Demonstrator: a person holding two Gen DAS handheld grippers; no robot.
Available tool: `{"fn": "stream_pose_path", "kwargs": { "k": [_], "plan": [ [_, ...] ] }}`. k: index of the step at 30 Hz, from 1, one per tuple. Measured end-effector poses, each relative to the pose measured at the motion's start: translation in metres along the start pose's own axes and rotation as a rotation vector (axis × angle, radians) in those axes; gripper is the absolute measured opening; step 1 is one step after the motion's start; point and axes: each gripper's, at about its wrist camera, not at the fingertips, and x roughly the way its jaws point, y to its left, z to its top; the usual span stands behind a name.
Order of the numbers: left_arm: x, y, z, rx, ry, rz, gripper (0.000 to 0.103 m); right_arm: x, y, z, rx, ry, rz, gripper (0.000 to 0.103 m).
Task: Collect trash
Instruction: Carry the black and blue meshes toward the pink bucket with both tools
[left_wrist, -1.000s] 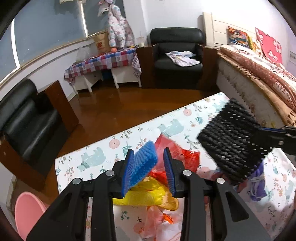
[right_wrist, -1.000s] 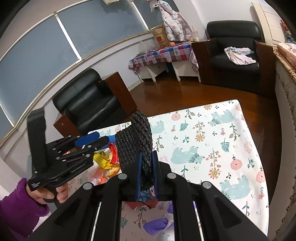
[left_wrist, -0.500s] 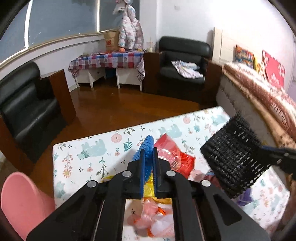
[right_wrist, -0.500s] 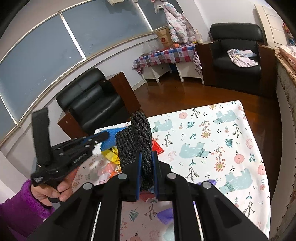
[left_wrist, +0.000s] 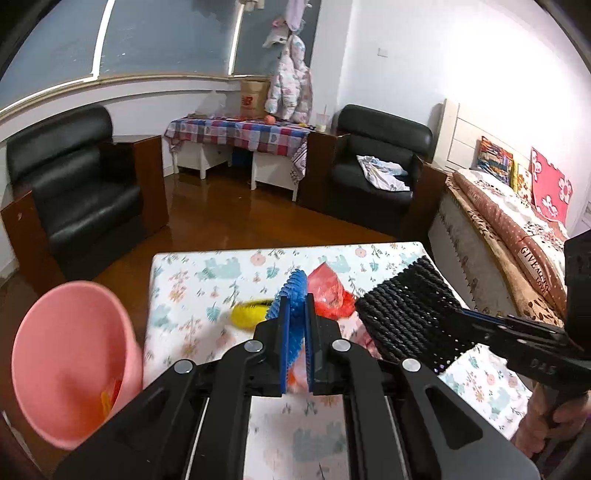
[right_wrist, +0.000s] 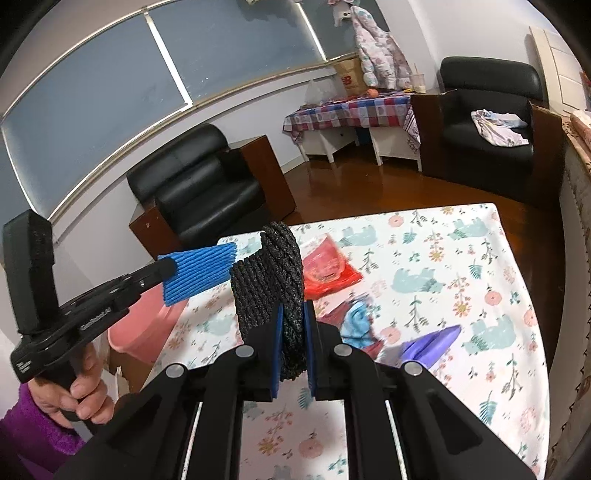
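Two grippers: the left gripper (left_wrist: 295, 325) pinches one blue mesh (left_wrist: 293, 295), the right gripper (right_wrist: 291, 325) one black mesh (right_wrist: 269, 273). One red wrapper (right_wrist: 325, 273) lies on the table (right_wrist: 443, 258). One pink bin (left_wrist: 70, 354) holds orange scraps (left_wrist: 109, 398).

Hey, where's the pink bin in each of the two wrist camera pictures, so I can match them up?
Left wrist view: the pink bin fills the lower left, beside the table's left edge, its mouth facing the camera.
Right wrist view: only part of it shows at left of centre, below the blue foam mesh that the left gripper holds.
Shared landmark: the red plastic bag on the floral tablecloth.
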Motion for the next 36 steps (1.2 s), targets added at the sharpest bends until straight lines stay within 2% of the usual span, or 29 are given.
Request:
{"fn": "stream_pose_path", "kwargs": {
  "k": [10, 21, 30, 36],
  "plan": [
    [-0.033, 0.025, -0.029, -0.084, 0.020, 0.110, 0.006, 0.011, 0.038, -0.015, -0.061, 0.032, 0.029, 0.010],
    [-0.057, 0.049, -0.046, -0.147, 0.011, 0.185, 0.006, 0.030, 0.070, -0.030, -0.121, 0.075, 0.052, 0.010],
    [-0.070, 0.079, -0.045, -0.193, -0.023, 0.221, 0.006, 0.043, 0.085, -0.018, -0.151, 0.066, 0.067, 0.010],
    [-0.081, 0.105, -0.043, -0.232, -0.053, 0.270, 0.006, 0.058, 0.106, -0.009, -0.195, 0.058, 0.086, 0.010]
  ]
}}
